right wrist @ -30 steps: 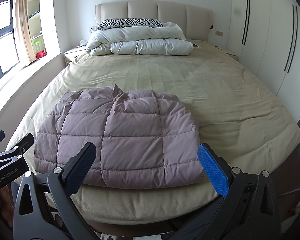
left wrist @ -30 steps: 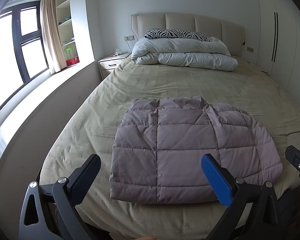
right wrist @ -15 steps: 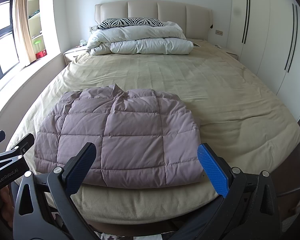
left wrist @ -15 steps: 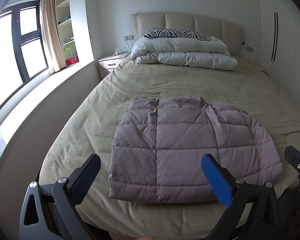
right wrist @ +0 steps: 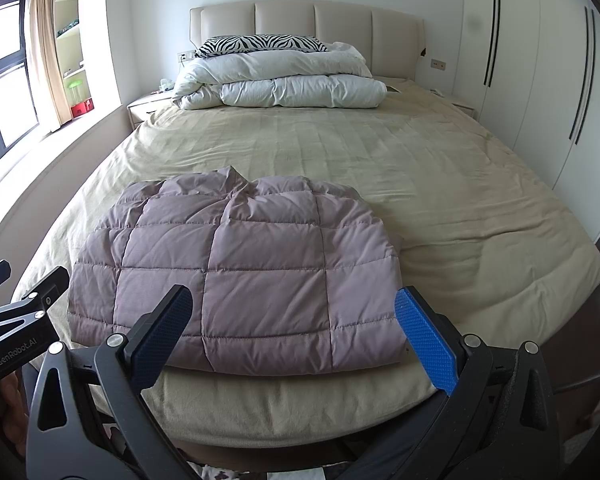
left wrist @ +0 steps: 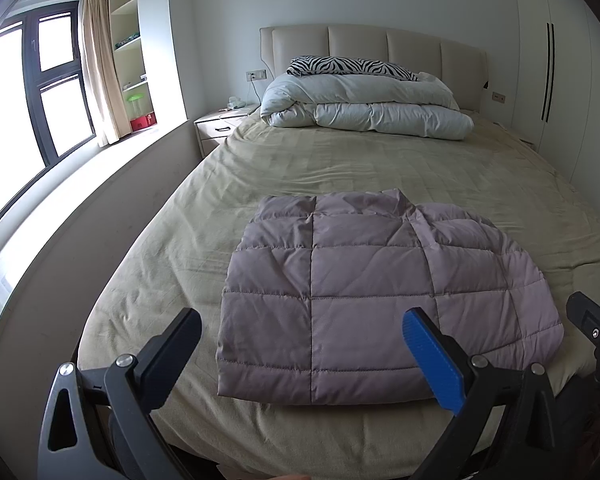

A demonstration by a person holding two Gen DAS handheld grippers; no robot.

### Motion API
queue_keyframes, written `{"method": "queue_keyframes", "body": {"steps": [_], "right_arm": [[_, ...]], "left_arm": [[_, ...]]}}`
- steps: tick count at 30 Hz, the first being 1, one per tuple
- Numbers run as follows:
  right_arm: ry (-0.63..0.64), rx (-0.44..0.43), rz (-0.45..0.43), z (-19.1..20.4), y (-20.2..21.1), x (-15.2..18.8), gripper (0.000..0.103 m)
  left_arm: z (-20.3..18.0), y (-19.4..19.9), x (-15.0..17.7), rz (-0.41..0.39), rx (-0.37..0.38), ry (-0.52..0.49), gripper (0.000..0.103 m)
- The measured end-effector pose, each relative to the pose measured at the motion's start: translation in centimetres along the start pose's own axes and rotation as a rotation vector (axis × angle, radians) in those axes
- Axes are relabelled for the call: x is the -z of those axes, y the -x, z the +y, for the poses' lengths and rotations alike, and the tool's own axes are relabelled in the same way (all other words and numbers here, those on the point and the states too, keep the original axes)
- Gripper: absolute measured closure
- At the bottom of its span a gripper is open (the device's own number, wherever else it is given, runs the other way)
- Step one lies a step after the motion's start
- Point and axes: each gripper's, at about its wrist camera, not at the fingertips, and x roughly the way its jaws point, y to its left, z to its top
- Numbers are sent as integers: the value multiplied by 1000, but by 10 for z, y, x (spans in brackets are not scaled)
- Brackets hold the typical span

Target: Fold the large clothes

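A mauve quilted puffer jacket [left wrist: 364,292] lies folded into a rough rectangle near the foot of the bed [left wrist: 340,168]; it also shows in the right wrist view [right wrist: 240,276]. My left gripper [left wrist: 300,332] is open and empty, held above the bed's near edge just short of the jacket. My right gripper [right wrist: 296,316] is open and empty, also at the near edge, over the jacket's front hem. The right gripper shows at the right edge of the left wrist view [left wrist: 592,324], and the left gripper at the left edge of the right wrist view [right wrist: 20,312].
A rolled white duvet [left wrist: 364,112] with a zebra-print pillow [left wrist: 348,66] lies at the padded headboard. A nightstand [left wrist: 220,126] and a low ledge under the window [left wrist: 60,208] run along the left. White wardrobes [right wrist: 540,80] stand on the right.
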Motion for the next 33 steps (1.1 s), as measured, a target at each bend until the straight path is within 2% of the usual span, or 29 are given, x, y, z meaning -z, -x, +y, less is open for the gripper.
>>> {"method": "queue_keyframes", "body": {"steps": [33], "right_arm": [[-1,-3,2,-2,1,-1,0]], "left_arm": [[-3,1,4,5,6,0,0]]}}
